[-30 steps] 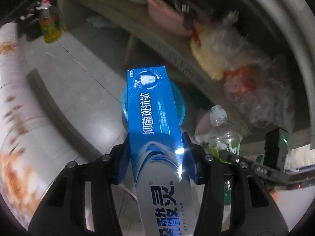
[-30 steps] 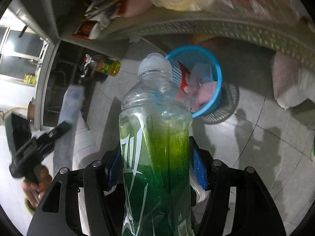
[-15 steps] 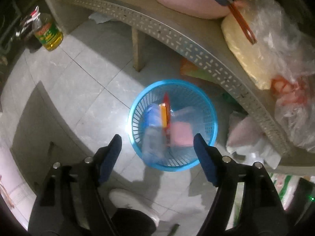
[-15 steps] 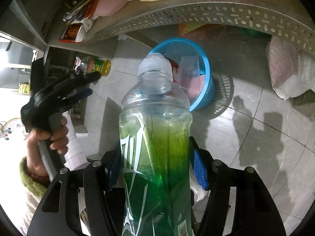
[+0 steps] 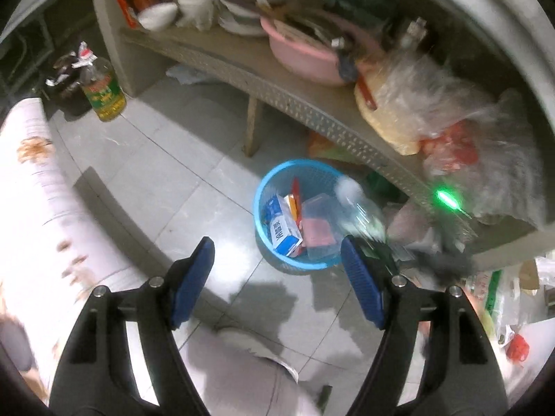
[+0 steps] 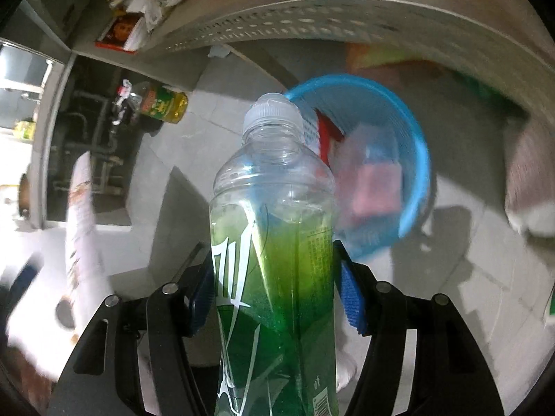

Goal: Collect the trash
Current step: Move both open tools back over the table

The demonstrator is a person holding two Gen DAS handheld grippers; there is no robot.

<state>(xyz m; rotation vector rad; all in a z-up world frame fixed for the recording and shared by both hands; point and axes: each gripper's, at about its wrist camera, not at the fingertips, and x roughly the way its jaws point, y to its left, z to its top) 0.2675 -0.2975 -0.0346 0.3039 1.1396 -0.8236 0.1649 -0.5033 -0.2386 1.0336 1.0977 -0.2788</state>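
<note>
The bottle (image 6: 274, 242), clear plastic with a white cap and green liquid in its lower part, is clamped upright between the jaws of the right gripper (image 6: 277, 298), above the floor and just short of the blue basket (image 5: 263, 187). Step in hand: disposal of the bottle. The next move calls for carrying it over the basket rim and releasing. The left gripper (image 5: 277, 277) is spread wide and empty. In the basket lies a blue-and-white box (image 5: 282, 225) with Chinese characters, too small to read. The bottle label shows white slanted strokes and a barcode; no brand is legible.
</note>
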